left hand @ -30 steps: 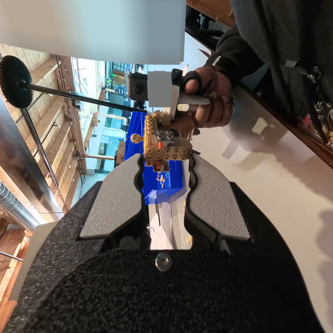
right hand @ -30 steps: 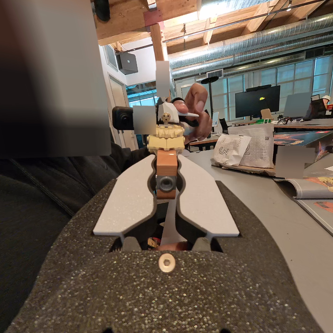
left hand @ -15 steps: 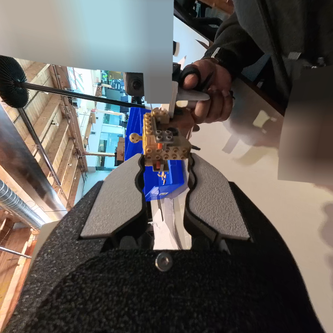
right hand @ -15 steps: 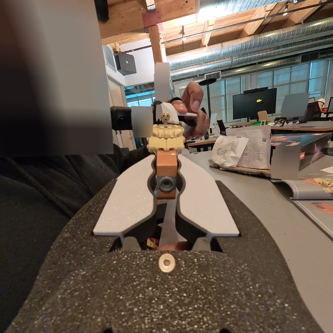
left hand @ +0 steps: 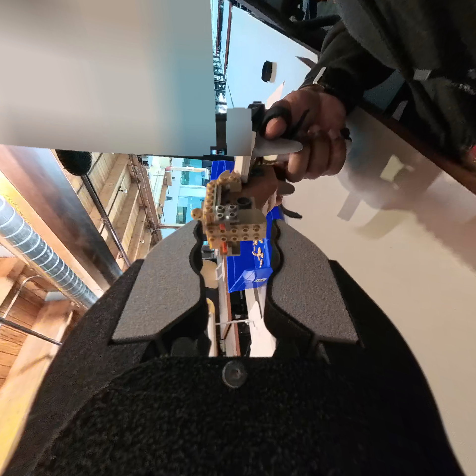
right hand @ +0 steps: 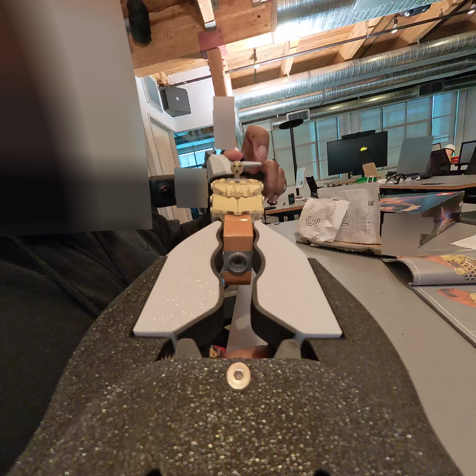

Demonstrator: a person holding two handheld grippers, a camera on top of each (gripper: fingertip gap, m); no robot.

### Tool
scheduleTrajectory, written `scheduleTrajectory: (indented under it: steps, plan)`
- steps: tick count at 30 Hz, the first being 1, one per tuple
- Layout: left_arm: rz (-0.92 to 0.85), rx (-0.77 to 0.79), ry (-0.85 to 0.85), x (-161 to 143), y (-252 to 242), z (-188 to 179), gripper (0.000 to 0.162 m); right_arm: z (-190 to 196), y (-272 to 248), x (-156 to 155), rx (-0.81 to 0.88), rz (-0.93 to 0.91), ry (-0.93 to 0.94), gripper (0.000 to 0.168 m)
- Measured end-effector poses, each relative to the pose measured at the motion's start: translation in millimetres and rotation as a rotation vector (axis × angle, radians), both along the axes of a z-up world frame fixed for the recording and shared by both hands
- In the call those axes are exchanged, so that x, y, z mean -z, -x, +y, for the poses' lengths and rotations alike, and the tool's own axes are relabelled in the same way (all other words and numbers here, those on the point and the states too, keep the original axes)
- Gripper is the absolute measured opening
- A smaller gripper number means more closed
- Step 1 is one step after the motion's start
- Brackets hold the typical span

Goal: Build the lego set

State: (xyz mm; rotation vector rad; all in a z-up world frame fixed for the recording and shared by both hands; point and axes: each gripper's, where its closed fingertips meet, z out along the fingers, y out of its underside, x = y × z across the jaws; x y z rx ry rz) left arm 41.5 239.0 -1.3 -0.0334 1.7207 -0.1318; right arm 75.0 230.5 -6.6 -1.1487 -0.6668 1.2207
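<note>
Your right gripper (right hand: 237,247) keeps its fingers clamped on the brown base of the tan lego model (right hand: 236,198). Your left gripper (left hand: 235,238), fingers wide, has drifted closer, framing the model without gripping. No new piece seated; beyond, the blue bin (left hand: 248,270).

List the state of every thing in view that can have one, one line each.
Right gripper: shut on the lego assembly, clamping its brown block.
Left gripper: open, fingers either side of the assembly, apparently not clamping.
Lego assembly: held off the table, partly built, small ball-ended piece on top.
Instruction booklet: lying open on the table.
Numbered paper bags: crumpled; whether torn open cannot be told.
Monitor: mostly dark.
</note>
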Motion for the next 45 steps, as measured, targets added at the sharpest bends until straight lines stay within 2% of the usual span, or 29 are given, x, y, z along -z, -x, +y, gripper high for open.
scheduleTrajectory:
  steps: [9, 24, 32, 36, 45]
  plan:
    - [-0.02, -0.007, -0.083, -0.7, -2.6, -1.4, 0.046, -1.1, 1.1, 0.7, -0.001, -0.009, -0.006, 0.018]
    - [0.061, 0.01, -0.029, 1.9, 1.8, -5.1, 0.044, -2.5, 5.4, 5.9, -0.019, -0.039, 0.006, 0.018]
    - [0.018, -0.011, -0.007, -0.5, -2.3, -1.5, 0.045, -0.1, 0.2, 0.5, 0.001, -0.002, 0.003, 0.018]
    - [0.045, 0.018, 0.063, -1.9, 0.2, -4.2, 0.051, -0.7, 0.4, 0.0, 0.008, -0.006, -0.009, 0.018]
    - [0.14, 0.009, -0.086, 4.8, -0.8, -3.6, 0.055, -0.1, 3.6, 3.5, 0.02, -0.039, -0.016, 0.018]
